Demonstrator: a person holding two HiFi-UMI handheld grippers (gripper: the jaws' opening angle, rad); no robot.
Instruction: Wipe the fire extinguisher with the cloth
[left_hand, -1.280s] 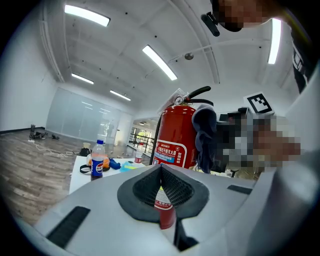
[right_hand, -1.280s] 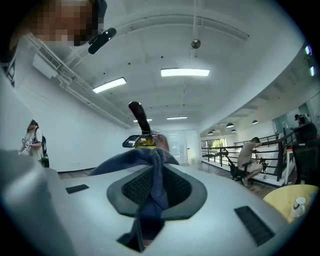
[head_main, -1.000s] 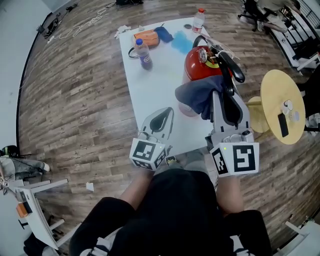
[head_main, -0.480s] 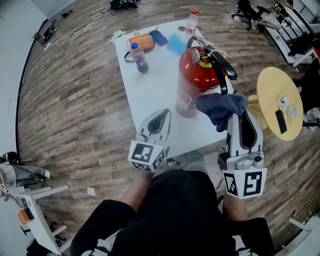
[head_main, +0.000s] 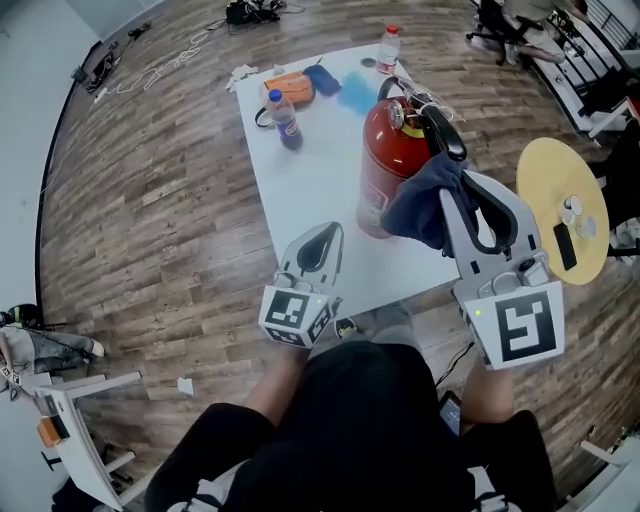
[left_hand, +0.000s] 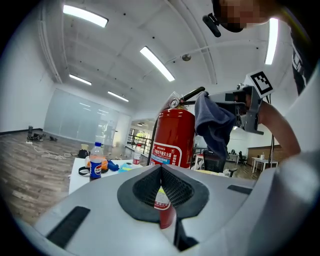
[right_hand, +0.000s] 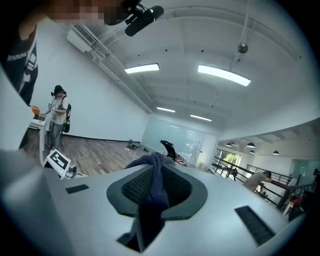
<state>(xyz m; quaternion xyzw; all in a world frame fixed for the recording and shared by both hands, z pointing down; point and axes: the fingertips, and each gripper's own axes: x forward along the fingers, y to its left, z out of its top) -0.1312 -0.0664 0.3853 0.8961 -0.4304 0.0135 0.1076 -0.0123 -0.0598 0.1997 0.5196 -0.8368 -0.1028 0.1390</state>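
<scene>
Head view, extinguisher (head_main: 392, 160): stands upright on the white worktop (head_main: 310, 190), close to its right edge.
Head view, cloth (head_main: 420, 200): a dark blue bunch at the cylinder's upper right side, under the black lever; whether it touches I can't tell.
Head view, right tongs (head_main: 455, 200): raised beside the right edge, tips buried in the cloth.
Head view, left tongs (head_main: 328, 230): low over the near edge, well apart from the extinguisher.
Head view, bottle (head_main: 285, 118): towards the far left corner, out of the way.
Left gripper view, left tongs: pads pressed together with nothing held; the red in the gap is the cylinder beyond.
Left gripper view, cloth: hangs loose beside the cylinder's top.
Right gripper view, right tongs: clamped on a fold of cloth, the rest trailing down between the jaws.
Right gripper view, lever (right_hand: 169, 148): just past the cloth.
Risk, tipping: nothing steadies the tall cylinder, so a hard sideways stroke could likely rock it or push it towards the right edge.
Risk, snagging: loose cloth may catch on the lever.
Risk, slipping: held by one fold, the cloth could pull out when dragged.
</scene>
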